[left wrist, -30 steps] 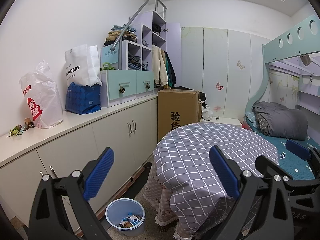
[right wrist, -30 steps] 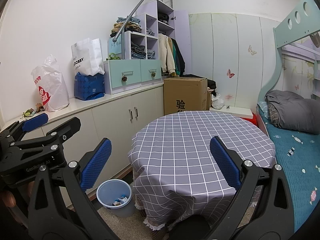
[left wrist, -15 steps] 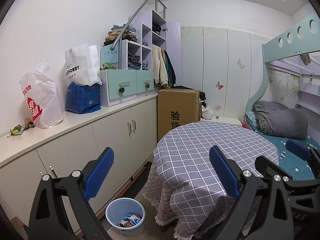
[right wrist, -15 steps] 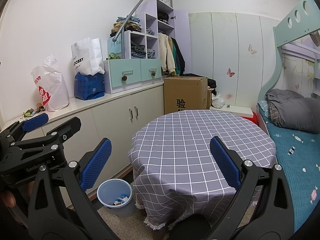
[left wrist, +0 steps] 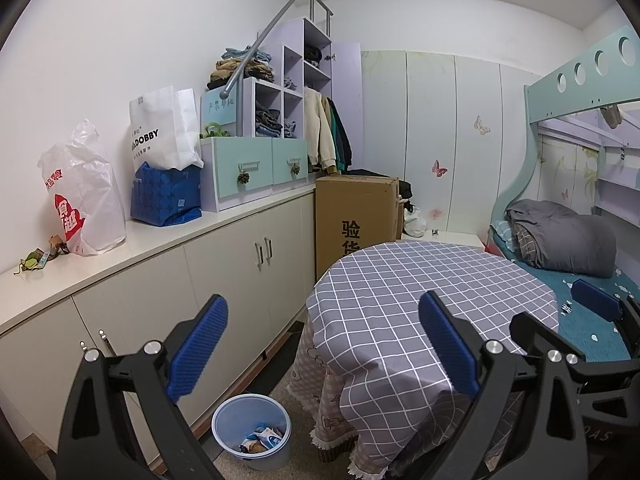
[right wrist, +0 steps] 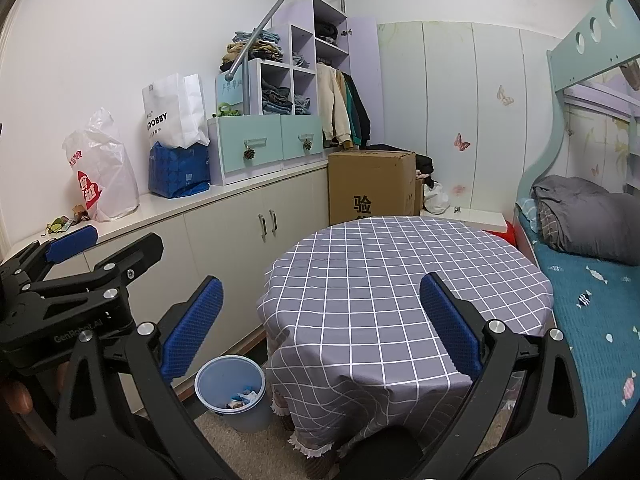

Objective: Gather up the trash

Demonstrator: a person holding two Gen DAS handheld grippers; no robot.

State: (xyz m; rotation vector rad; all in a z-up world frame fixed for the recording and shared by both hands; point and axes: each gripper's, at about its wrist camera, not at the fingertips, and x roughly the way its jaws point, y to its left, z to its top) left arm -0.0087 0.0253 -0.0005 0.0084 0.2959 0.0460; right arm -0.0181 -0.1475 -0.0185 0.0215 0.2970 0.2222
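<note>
Left tool [left wrist: 322, 338] view edged slightly nearer the bin [left wrist: 253, 432], otherwise no visible change

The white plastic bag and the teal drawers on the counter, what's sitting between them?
A white paper bag standing in a blue bag, seen in both wrist views.

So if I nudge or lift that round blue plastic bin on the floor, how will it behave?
The round blue plastic bin probably feels light: only a few wrappers show inside. Thin walls may flex under a grip. Standing free beside the cabinet, it likely slides or tips.
</note>
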